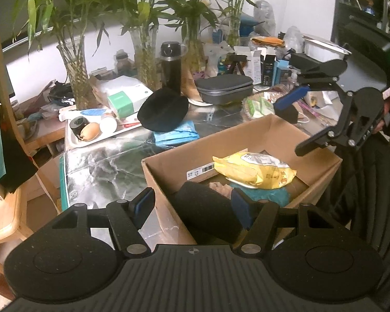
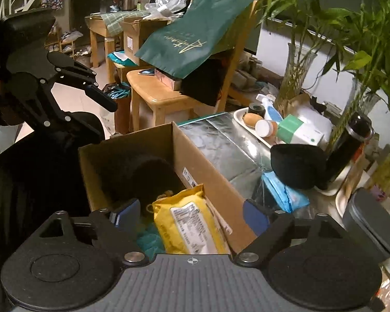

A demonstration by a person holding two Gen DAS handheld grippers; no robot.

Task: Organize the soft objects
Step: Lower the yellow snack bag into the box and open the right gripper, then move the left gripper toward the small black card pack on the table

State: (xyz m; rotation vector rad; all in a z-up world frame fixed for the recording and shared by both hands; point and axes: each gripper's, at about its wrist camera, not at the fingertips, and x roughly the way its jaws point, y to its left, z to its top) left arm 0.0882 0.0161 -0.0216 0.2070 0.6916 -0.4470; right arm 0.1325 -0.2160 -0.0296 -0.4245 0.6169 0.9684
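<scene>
I have the cardboard box [image 1: 169,171] open in front of me on the foil-covered table [image 1: 96,166], and it is the biggest thing in play. Inside it lie a dark rolled soft item [image 1: 208,208], a yellow wipes pack [image 1: 252,169] and something teal [image 1: 270,195] under the pack. Out on the table, well apart from the box, a black hat [image 1: 163,109] rests on a blue pack [image 1: 176,134]; these 2 look like the soft things not yet boxed.

My left gripper [image 1: 195,202] hovers over the box's near corner with its fingers spread and nothing between them. My right gripper [image 2: 189,213] hangs over the opposite side of the box, also spread wide and empty.

I judge the hat to be light and floppy (felt or knit, I cannot tell which), so it should fold under a pinch instead of slipping; I would take it at the near brim edge where it overhangs the blue pack. The blue pack looks slick and flat, so a grip on a crimped end seam seems safer than its broad face. The yellow pack is squashy and needs no care.
</scene>
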